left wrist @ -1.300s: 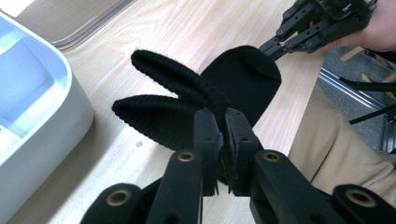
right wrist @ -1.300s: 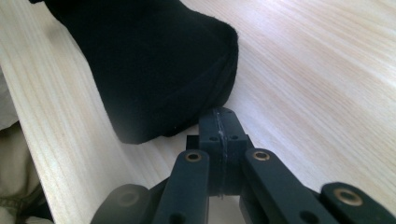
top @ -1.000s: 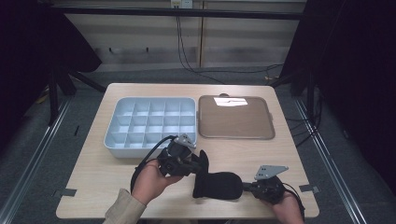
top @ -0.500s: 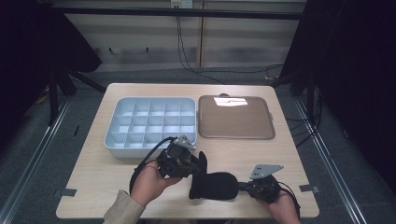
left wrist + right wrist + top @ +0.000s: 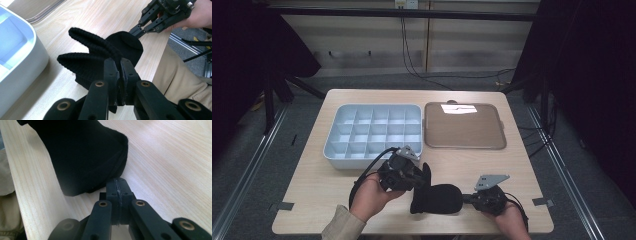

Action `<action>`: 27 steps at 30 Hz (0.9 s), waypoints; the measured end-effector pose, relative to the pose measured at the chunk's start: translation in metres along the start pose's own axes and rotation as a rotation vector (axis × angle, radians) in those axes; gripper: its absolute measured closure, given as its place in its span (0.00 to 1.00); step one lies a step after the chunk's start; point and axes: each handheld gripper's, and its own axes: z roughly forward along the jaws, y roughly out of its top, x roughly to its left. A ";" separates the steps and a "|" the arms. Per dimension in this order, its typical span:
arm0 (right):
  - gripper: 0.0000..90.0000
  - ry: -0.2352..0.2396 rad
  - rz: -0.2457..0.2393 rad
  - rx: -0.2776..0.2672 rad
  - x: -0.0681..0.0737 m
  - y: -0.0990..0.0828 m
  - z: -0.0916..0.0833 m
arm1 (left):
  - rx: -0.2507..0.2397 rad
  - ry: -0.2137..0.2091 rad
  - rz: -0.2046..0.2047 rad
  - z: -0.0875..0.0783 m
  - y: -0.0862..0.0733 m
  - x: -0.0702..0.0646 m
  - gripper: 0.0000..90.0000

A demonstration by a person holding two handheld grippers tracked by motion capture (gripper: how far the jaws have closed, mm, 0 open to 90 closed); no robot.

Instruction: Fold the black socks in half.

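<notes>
Left gripper (image 5: 120, 72) pinches the ribbed cuff of a black knitted sock (image 5: 437, 197); right gripper (image 5: 117, 187) is clamped at its toe. Stretched between them near the wooden table's (image 5: 512, 160) front edge, it seems barely started: neither folded nor put away.

Left gripper (image 5: 419, 176), carried in the person's left hand (image 5: 371, 196), is pointing toward the right gripper (image 5: 468, 198), its fingers (image 5: 111, 72) pressing together on black knit fabric. The right hand (image 5: 510, 220) is holding its gripper level, jaws meeting flush with nothing between them.
</notes>
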 end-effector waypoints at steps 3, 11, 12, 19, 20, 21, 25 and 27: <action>1.00 0.002 -0.003 0.004 0.001 0.002 0.001 | -0.003 -0.002 -0.008 0.001 0.000 0.001 0.95; 1.00 0.001 -0.001 0.005 0.004 0.004 0.004 | -0.001 -0.006 -0.005 0.005 0.002 -0.001 0.95; 1.00 0.006 -0.003 0.004 0.004 0.005 0.005 | -0.003 -0.007 0.000 0.005 0.003 -0.001 0.95; 1.00 0.011 -0.008 0.011 0.008 0.008 0.008 | 0.002 -0.009 -0.001 0.007 0.004 -0.002 0.95; 1.00 0.010 -0.005 0.013 0.008 0.009 0.008 | 0.004 -0.008 0.002 0.008 0.003 -0.002 0.95; 1.00 0.010 -0.005 0.013 0.008 0.009 0.008 | 0.004 -0.008 0.002 0.008 0.003 -0.002 0.95; 1.00 0.015 -0.005 0.011 0.010 0.010 0.010 | 0.012 -0.012 0.004 0.010 0.003 -0.002 0.95; 1.00 0.019 -0.009 0.011 0.010 0.011 0.011 | 0.018 -0.017 0.007 0.012 0.003 -0.003 0.95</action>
